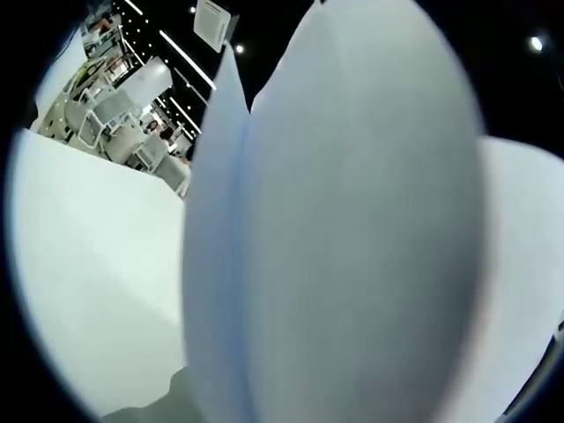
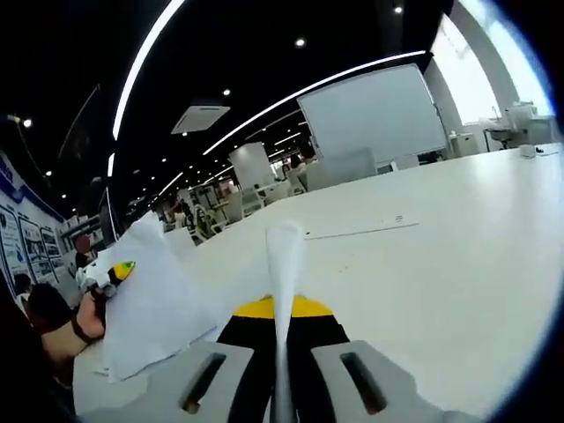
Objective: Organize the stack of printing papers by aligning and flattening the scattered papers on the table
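no boxes or bins here w/ things in them. right gripper view: right gripper has its two grey jaws pressed together on a thin white paper sheet, seen edge-on, standing up between them. yellow and black gripper body behind the jaws. at left, a person's hand w/ a dark wrist band holds the left gripper, grey w/ a yellow tip, which meets a bent white paper held up over the tabletop edge; cannot tell if its jaws are spread or pinching. left gripper view: big curved white paper sheets right in front of the lens, hiding the jaws. big white tabletop w/ one flat sheet lying far off. room: dark ceiling w/ long light strips, white board, desks, chairs.
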`<state>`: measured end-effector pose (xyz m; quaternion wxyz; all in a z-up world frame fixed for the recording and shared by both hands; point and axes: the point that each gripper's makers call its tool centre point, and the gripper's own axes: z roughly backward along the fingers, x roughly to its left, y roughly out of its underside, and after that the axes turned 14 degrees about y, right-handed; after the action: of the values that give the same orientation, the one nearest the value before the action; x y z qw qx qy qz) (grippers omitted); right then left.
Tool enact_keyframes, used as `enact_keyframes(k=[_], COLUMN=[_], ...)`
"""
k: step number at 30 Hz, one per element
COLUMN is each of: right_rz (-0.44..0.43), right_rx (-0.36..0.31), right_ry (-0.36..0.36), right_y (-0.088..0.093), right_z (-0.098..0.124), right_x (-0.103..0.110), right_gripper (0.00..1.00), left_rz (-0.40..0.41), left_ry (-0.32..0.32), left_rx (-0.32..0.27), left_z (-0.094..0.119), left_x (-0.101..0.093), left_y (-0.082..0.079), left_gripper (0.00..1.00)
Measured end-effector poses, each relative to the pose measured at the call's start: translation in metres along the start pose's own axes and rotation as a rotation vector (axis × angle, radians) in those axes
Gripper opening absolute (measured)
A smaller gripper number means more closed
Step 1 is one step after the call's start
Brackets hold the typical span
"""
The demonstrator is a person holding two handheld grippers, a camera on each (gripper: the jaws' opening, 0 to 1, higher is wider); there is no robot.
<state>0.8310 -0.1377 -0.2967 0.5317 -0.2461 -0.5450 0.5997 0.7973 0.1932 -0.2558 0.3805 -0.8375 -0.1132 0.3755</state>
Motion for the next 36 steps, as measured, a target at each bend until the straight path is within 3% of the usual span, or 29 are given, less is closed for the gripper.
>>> enact_keyframes(k=[36], right_rz=[0.011], right_rx=[0.006], right_ry=[0.009], right_y=[0.0017], right_z=[0.0018], right_x=[-0.0023], right_gripper=[0.00], left_rz=[0.003], left_ry=[-0.001], left_rx=[0.000], left_z=[0.0000], left_x=[-0.0009], left_y=[0.0016], left_gripper=[0.06])
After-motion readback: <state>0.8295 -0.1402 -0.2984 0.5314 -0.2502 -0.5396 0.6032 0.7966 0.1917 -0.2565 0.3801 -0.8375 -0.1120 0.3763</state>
